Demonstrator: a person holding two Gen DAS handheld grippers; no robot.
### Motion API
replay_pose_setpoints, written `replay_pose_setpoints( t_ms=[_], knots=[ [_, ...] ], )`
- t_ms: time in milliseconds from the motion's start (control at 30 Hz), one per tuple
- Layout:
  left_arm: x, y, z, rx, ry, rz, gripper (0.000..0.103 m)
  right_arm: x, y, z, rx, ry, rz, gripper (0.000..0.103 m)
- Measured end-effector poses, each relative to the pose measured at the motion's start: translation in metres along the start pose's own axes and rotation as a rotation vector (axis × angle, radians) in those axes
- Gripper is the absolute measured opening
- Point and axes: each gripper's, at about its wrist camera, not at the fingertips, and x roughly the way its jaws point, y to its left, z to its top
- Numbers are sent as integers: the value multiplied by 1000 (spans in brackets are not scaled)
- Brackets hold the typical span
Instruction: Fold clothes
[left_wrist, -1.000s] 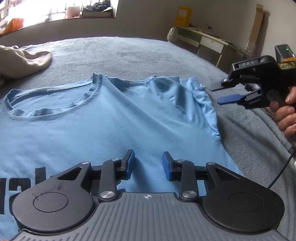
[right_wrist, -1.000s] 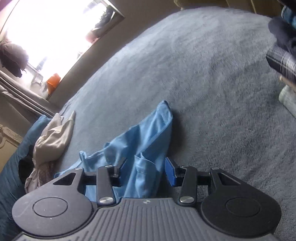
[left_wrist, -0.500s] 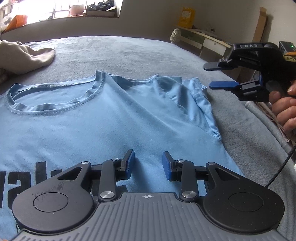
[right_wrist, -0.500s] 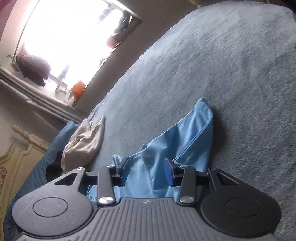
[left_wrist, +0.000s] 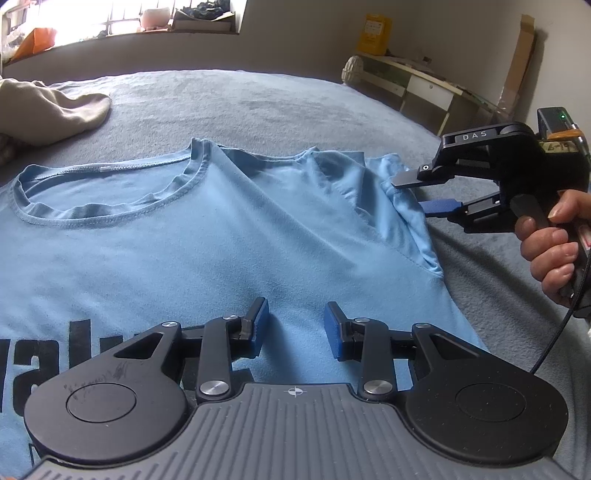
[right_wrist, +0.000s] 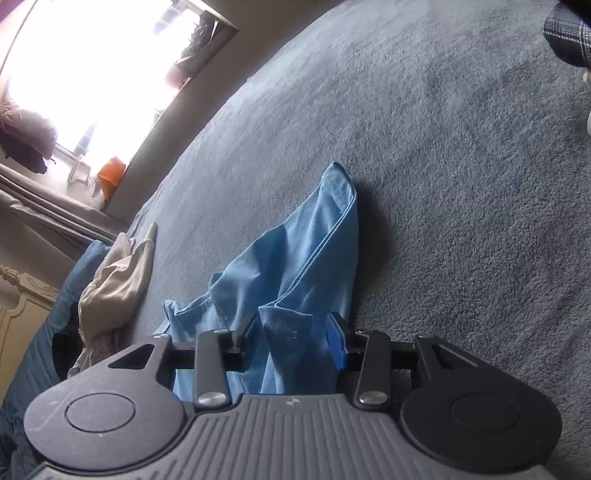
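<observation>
A light-blue T-shirt (left_wrist: 229, 229) lies spread flat on the grey bed (left_wrist: 258, 99). The left claw (left_wrist: 295, 328) hovers over its chest, jaws narrowly apart, empty. The right claw (right_wrist: 291, 332) straddles the bunched sleeve (right_wrist: 310, 251), jaws closing with the fabric between them.

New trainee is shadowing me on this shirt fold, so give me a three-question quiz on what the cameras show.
1. True or false: the left gripper grips fabric.
2. What lies between the closing jaws of the right gripper? A) sleeve B) collar C) hem
3. What colour is the crumpled garment beyond the blue T-shirt?

Key: 1 false, its jaws stand apart above the shirt; 2 A, the sleeve; 3 beige.
</observation>
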Motion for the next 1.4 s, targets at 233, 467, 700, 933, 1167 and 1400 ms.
replay_pose_setpoints(
  t_ms=[233, 467, 700, 933, 1167, 1400],
  knots=[
    [0, 1, 0, -8, -1, -5, 33, -30, 2, -7, -12, -91, -8, 6],
    [1, 2, 0, -14, 0, -10, 33, -75, -27, -30, 96, -232, -115, 5],
    [1, 3, 2, -18, 2, -11, 34, -82, -52, -49, 216, -275, -190, 4],
    [2, 3, 3, -18, 4, -7, 34, -77, -52, -45, 150, -277, -276, 7],
    [1, 3, 2, -15, 3, -5, 34, -69, -5, -8, -137, -284, -305, 32],
    [0, 5, 0, -16, 0, -14, 34, 3, 2, 65, -258, -189, -197, 46]
  ],
)
